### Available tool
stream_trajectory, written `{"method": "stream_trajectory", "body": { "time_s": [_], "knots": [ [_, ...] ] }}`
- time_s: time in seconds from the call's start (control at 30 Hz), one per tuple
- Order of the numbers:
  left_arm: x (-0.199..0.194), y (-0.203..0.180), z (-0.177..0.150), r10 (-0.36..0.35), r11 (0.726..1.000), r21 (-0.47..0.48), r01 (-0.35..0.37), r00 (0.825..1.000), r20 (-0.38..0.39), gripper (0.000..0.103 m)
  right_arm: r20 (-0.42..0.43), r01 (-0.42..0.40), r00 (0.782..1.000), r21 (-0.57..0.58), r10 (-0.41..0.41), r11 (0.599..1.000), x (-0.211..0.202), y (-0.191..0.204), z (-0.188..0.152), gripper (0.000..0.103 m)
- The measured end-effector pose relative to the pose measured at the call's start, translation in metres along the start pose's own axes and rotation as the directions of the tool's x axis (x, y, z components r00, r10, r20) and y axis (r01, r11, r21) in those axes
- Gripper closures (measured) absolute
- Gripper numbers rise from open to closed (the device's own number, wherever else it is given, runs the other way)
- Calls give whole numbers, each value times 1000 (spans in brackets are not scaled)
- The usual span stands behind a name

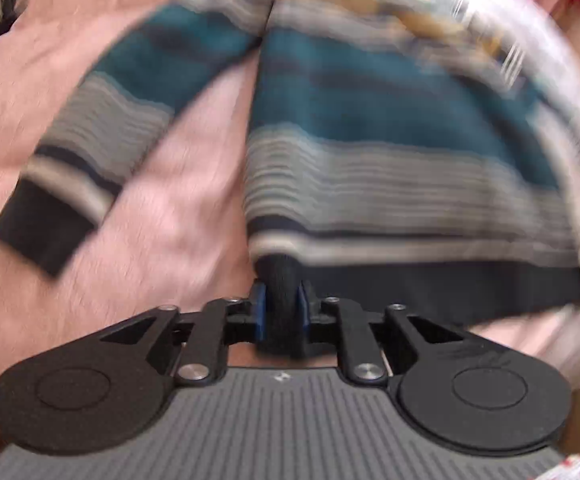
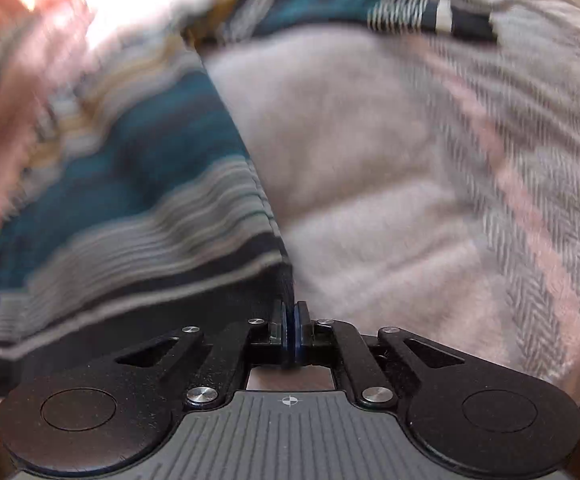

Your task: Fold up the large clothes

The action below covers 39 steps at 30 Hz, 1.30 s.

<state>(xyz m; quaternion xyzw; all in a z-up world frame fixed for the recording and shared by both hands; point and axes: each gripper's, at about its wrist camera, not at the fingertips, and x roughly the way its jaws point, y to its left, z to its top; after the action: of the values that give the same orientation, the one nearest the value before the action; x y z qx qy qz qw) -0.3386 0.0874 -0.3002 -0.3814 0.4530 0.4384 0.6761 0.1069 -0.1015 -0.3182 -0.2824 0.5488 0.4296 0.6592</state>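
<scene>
One striped knit sweater (image 1: 370,128), banded in teal, grey-and-white, mustard and navy with a dark ribbed hem, lies spread on a fuzzy pink blanket (image 1: 178,216), one sleeve (image 1: 102,132) angled out to its dark cuff. Two grippers hold the hem: the left gripper (image 1: 281,312) has its blue pads clamped on a thick bunched roll of the dark ribbing, and the right gripper (image 2: 290,324) is pinched nearly closed on the hem's corner. A grey herringbone-weave cloth (image 2: 530,160) with pink stripes lies beside the blanket; both views are motion-blurred.

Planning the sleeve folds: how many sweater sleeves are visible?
2: one sleeve spread left on the pink blanket, the other sleeve lying far across the grey throw.
</scene>
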Motion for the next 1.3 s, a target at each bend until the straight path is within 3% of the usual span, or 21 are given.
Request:
{"method": "stream_trajectory", "body": {
  "time_s": [0.03, 0.1, 0.17, 0.2, 0.27, 0.3, 0.37, 0.4, 0.43, 0.47, 0.5, 0.6, 0.7, 0.77, 0.83, 1.0, 1.03, 1.1, 1.13, 1.23, 1.3],
  "knots": [
    [-4, 8, -6, -5, 1000, -19, 5, 1000, 0, 77, -30, -4, 1000, -29, 3, 1000, 3, 2, -1, 101],
    [-22, 34, -10, -17, 997, -78, 19, 1000, 25, 68, -29, -3, 1000, -20, 3, 1000, -4, 3, -4, 72],
    [-45, 63, -4, 28, 995, -96, -18, 994, 102, 58, -6, -7, 1000, 33, 7, 999, -13, 0, -8, 56],
    [-52, 78, 4, 65, 994, -97, -52, 988, 138, 44, 0, -3, 1000, 75, 3, 997, -16, -2, -10, 55],
    [-52, 106, 24, 157, 985, -98, -140, 968, 195, 28, -21, 1, 1000, 133, 2, 991, -15, 1, -10, 55],
    [-44, 122, 38, 197, 978, -103, -179, 958, 208, 27, -32, 14, 999, 153, -9, 988, -13, 3, -7, 55],
    [-15, 154, 62, 221, 971, -126, -202, 961, 169, 29, -38, 58, 998, 191, -52, 980, -12, 11, 0, 55],
    [1, 168, 73, 198, 973, -145, -180, 972, 124, 38, -38, 75, 997, 214, -68, 974, -12, 16, 1, 55],
    [14, 179, 80, 132, 981, -159, -116, 987, 96, 54, -36, 86, 996, 237, -80, 968, -13, 21, 3, 55],
    [23, 185, 85, 60, 986, -158, -48, 996, 72, 91, -35, 94, 996, 256, -88, 962, -14, 26, 5, 55],
    [24, 184, 88, 37, 992, -121, -29, 997, 65, 96, -35, 100, 995, 268, -94, 958, -15, 31, 6, 55],
    [-3, 185, 99, 44, 999, 24, -48, 990, 135, 98, -18, 113, 994, 267, -112, 957, -19, 46, 11, 55],
    [-54, 230, 121, 88, 996, -12, -88, 964, 251, 98, -4, 131, 991, 257, -134, 958, -20, 62, 19, 55],
    [-77, 264, 137, 168, 985, -21, -169, 941, 293, 97, 2, 127, 991, 257, -132, 958, -24, 69, 21, 55],
    [-81, 298, 154, 242, 970, -52, -237, 929, 280, 97, 0, 126, 991, 258, -130, 958, -21, 76, 26, 55],
    [-25, 330, 177, 332, 942, -104, -320, 934, 134, 85, 1, 109, 994, 252, -113, 962, -11, 75, 33, 55],
    [-14, 328, 177, 374, 925, -115, -362, 921, 108, 83, 6, 101, 994, 259, -106, 961, -10, 70, 36, 55],
    [-4, 320, 172, 470, 875, -176, -452, 879, 78, 70, 41, 73, 995, 294, -89, 953, -14, 52, 43, 53],
    [-6, 317, 170, 500, 850, -234, -472, 862, 78, 67, 69, 56, 994, 327, -83, 943, -18, 39, 47, 53],
    [-31, 305, 158, 504, 806, -412, -425, 858, 100, 61, 182, -40, 982, 479, -54, 877, -30, -17, 61, 47],
    [-44, 281, 151, 459, 812, -466, -352, 878, 137, 61, 275, -144, 961, 593, -31, 792, -30, -64, 73, 46]
  ]
}}
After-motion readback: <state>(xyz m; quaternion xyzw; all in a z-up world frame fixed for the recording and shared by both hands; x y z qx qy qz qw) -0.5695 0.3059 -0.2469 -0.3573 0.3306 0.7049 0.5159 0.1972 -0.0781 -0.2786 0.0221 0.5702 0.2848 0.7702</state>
